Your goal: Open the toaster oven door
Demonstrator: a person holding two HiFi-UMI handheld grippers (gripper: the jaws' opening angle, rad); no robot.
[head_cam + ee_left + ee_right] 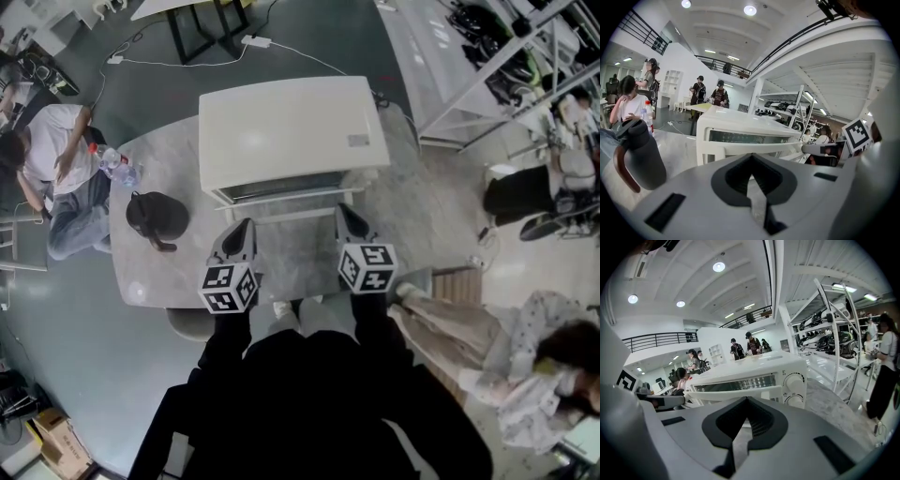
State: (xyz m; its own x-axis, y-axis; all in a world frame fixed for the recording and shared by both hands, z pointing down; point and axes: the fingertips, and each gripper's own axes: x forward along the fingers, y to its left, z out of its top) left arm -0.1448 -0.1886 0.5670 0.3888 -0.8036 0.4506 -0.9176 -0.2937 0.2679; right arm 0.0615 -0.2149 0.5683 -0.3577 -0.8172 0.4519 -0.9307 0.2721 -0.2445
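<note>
A white toaster oven (291,131) stands on a grey marble table (141,272) with its front toward me. Its glass door looks shut, and a white bar handle (281,217) runs across the front. My left gripper (246,226) hovers just short of the handle's left end. My right gripper (345,212) is near the handle's right end. Both are shut and hold nothing. The left gripper view has the toaster oven (740,131) and handle (754,148) beyond the left gripper (751,174). Past the right gripper (744,409) in the right gripper view are the door, handle (731,393) and two knobs (793,380).
A black jug (155,216) with a brown handle and a water bottle (117,164) stand on the table left of the oven. A person (56,159) sits at the table's far left. Metal shelving (497,56) stands to the right; another person (534,347) is low on the floor there.
</note>
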